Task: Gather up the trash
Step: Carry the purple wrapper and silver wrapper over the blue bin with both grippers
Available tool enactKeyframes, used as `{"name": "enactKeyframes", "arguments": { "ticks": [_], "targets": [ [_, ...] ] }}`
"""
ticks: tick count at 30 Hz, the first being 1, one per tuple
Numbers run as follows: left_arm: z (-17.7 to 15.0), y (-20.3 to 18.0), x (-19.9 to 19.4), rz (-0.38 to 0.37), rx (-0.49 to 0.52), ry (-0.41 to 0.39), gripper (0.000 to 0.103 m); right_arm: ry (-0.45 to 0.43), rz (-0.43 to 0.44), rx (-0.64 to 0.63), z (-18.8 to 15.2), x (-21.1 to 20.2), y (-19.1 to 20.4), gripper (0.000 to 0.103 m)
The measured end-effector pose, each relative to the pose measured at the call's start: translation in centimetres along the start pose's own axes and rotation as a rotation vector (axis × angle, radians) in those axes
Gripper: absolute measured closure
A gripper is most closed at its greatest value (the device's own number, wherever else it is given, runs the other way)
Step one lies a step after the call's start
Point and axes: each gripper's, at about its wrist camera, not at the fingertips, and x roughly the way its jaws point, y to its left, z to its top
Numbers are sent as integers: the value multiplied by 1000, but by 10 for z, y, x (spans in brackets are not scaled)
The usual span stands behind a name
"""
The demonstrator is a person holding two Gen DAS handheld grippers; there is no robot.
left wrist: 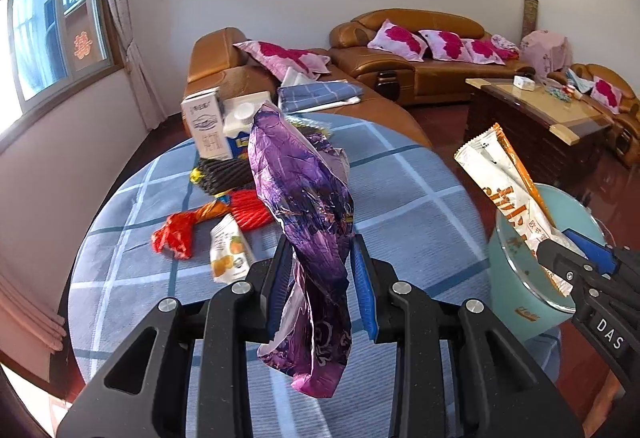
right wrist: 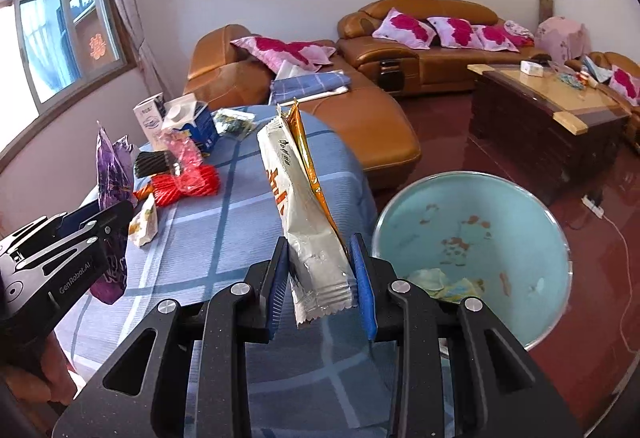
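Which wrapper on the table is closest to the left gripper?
The small white packet with orange fruit print, just beyond the left gripper; the red wrapper lies farther left.

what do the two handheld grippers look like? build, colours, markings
Both match: black angular linkage frames with cut-outs and silver round pivot bolts, fingers lined with blue ribbed pads. The left gripper carries white "GenRobot.AI" lettering on its side, seen from the right wrist camera. The right gripper shows white "DAS" lettering in the left wrist view. No cables or sleeves visible.
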Motion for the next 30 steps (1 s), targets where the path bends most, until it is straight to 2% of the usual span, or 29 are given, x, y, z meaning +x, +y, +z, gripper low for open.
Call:
{"name": "enactKeyframes", "arguments": {
  "ticks": [11,30],
  "targets": [
    [7,-30,-1,-41,56,-10,73,-20,-60,60,-2,-11,-32,71],
    [12,-87,6,-168,133,5,73,-37,-184,148,-10,-22,-93,71]
  ]
}}
